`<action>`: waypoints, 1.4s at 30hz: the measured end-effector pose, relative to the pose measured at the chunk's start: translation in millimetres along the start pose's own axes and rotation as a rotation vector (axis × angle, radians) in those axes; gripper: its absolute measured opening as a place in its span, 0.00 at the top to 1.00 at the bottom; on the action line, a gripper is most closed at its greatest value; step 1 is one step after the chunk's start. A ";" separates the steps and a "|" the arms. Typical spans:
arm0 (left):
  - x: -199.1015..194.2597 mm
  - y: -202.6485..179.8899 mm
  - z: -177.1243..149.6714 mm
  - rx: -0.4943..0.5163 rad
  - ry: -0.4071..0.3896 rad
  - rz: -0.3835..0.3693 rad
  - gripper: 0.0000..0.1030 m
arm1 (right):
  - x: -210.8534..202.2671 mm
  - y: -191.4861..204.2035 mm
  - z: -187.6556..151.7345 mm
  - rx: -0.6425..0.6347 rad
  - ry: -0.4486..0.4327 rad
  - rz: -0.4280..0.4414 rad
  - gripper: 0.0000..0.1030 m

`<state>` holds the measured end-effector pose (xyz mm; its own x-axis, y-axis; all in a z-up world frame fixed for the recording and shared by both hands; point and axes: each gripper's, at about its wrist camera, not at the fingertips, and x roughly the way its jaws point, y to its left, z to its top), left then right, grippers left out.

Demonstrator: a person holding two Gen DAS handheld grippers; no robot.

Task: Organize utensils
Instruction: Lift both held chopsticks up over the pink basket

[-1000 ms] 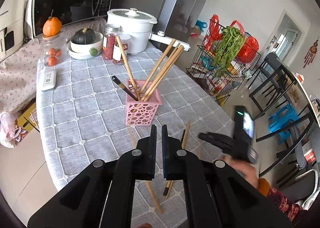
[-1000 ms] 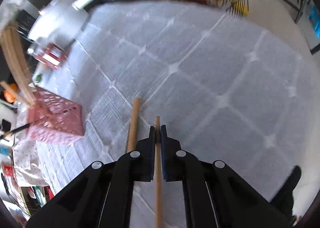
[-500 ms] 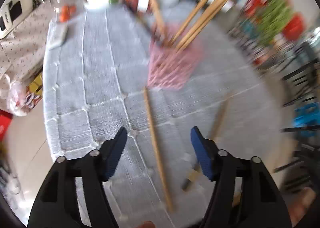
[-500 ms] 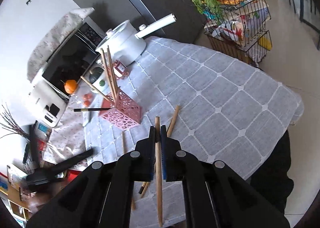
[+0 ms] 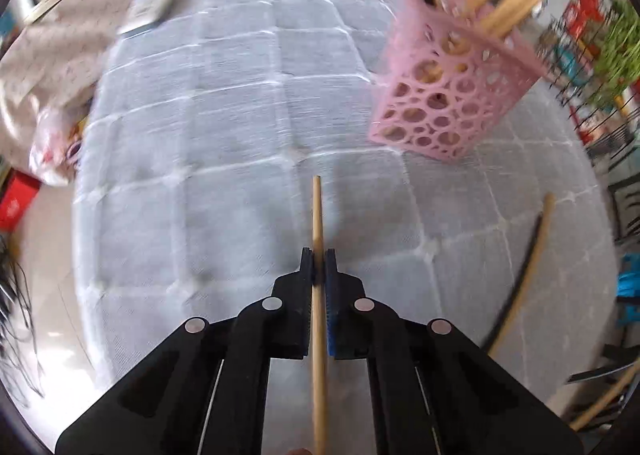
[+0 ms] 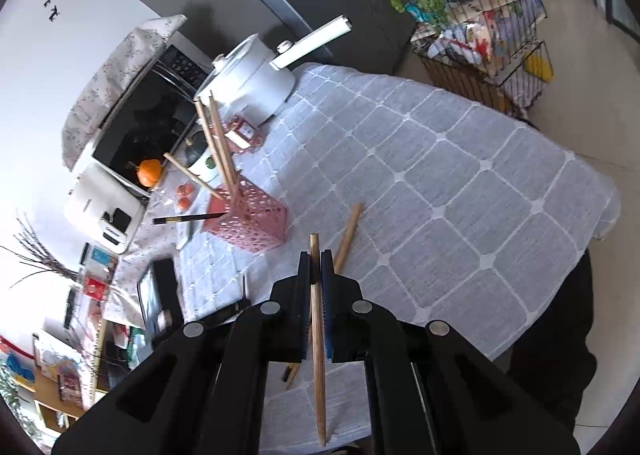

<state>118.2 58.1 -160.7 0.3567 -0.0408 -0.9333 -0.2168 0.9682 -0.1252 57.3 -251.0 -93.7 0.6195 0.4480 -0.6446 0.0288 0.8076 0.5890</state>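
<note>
Now a slim, round wooden chopstick is clamped between the black jaws of the left gripper, which were spread wide half a second earlier with that stick flat on the cloth. A second wooden chopstick is pinched in the right gripper, as before. Beyond the left tongs, the pink perforated plastic basket is seen on the grey quilted tablecloth, bristling with wooden sticks, toward the table's far right. A loose chopstick is left near the right edge. Only the right wrist view takes in the white lidded pot, the microwave and the wire rack; blur is confined to the left view.
</note>
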 end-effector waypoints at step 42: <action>-189.7 9.5 115.2 -0.139 -0.504 -0.296 0.76 | -49.2 122.1 126.4 -0.163 -0.194 0.063 0.95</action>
<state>153.1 103.5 54.0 0.7999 -0.1489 -0.5813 -0.1470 0.8906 -0.4304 129.5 -222.9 71.6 0.7554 0.4301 -0.4944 -0.1314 0.8386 0.5287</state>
